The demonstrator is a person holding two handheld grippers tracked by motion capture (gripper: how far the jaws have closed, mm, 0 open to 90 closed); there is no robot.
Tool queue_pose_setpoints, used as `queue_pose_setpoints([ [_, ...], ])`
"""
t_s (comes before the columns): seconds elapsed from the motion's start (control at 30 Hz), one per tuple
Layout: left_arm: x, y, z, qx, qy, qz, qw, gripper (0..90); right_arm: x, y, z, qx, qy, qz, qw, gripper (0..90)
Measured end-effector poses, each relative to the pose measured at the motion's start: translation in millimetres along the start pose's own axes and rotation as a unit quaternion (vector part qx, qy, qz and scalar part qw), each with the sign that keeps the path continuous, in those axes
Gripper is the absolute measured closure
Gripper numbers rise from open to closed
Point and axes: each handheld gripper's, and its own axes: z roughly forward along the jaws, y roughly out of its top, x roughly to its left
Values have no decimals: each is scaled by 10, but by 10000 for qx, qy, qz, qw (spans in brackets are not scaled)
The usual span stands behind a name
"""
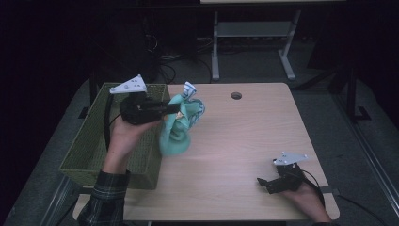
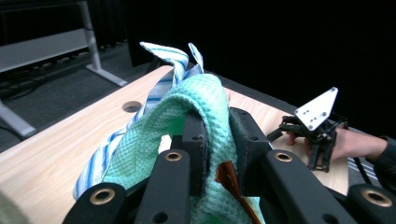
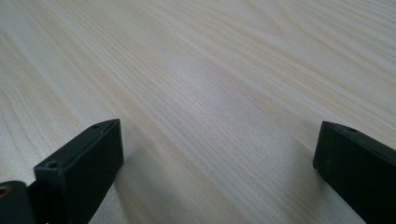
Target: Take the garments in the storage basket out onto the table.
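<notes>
Pale wood table (image 1: 244,141) under you, dark room behind. Your left gripper (image 1: 175,109) is clamped on a green cloth (image 1: 176,134) bunched with a blue-striped cloth (image 1: 189,89), hanging just beside the green basket (image 1: 89,146). Your right gripper (image 1: 264,183) rests low near the table's front edge, jaws wide apart with nothing between them.

The left gripper (image 2: 217,154) runs off the bottom edge of its own view, its pads buried in folds of the green cloth (image 2: 196,116), whose lower end is cut off with it. A blue-striped cloth (image 2: 161,77) lies partly hidden behind the green one. From above, the gripper's body covers part of the green basket (image 1: 89,150) and its inside is too dark to read. The right gripper (image 3: 217,154) has both jaws cropped at the frame's edges.
</notes>
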Motion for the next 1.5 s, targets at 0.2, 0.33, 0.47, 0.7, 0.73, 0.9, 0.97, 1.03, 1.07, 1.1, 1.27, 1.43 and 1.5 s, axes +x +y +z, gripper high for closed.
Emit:
queue_pose_setpoints([
  [0.2, -58, -45, 171, -21, -160, -6, 9999, 769, -3, 0, 1, -12, -7, -20, 10000, 14],
  [0.33, -83, -86, 258, 10, -228, -3, 9997, 768, -3, 0, 1, -10, -6, -16, 10000, 14],
  [0.47, -99, -127, 319, -16, -291, -6, 9996, 768, -3, 0, 2, -13, -4, -22, 10000, 14],
  [0.7, -141, -186, 459, 14, -418, -56, 9991, 768, -4, 0, 1, -13, 1, -25, 10000, 14],
  [0.73, -147, -191, 477, 19, -441, -47, 9990, 768, -3, 0, 2, -17, 3, -19, 10000, 14],
  [0.9, -203, -245, 644, 159, -573, -43, 9982, 768, -3, 0, 2, -18, 4, -19, 10000, 14],
  [0.97, -226, -270, 710, 231, -610, -24, 9979, 768, -3, 0, 2, -17, 4, -17, 10000, 14],
  [1.03, -251, -290, 770, 286, -647, -33, 9975, 768, -3, 0, 2, -16, 5, -16, 10000, 14],
  [1.07, -259, -301, 798, 302, -684, -29, 9972, 768, -2, 0, 1, -16, 5, -15, 10000, 14],
  [1.1, -265, -309, 820, 334, -704, -9, 9970, 768, -2, 0, 2, -16, 5, -14, 10000, 14],
  [1.27, -305, -340, 919, 335, -812, -50, 9961, 768, -2, 1, 1, -14, 7, -12, 10000, 14],
  [1.43, -352, -368, 1032, 400, -914, 3, 9950, 768, -2, 1, 1, -14, 6, -10, 10000, 14],
  [1.5, -366, -385, 1077, 434, -947, 35, 9946, 768, -2, 1, 1, -15, 5, -10, 10000, 14],
])
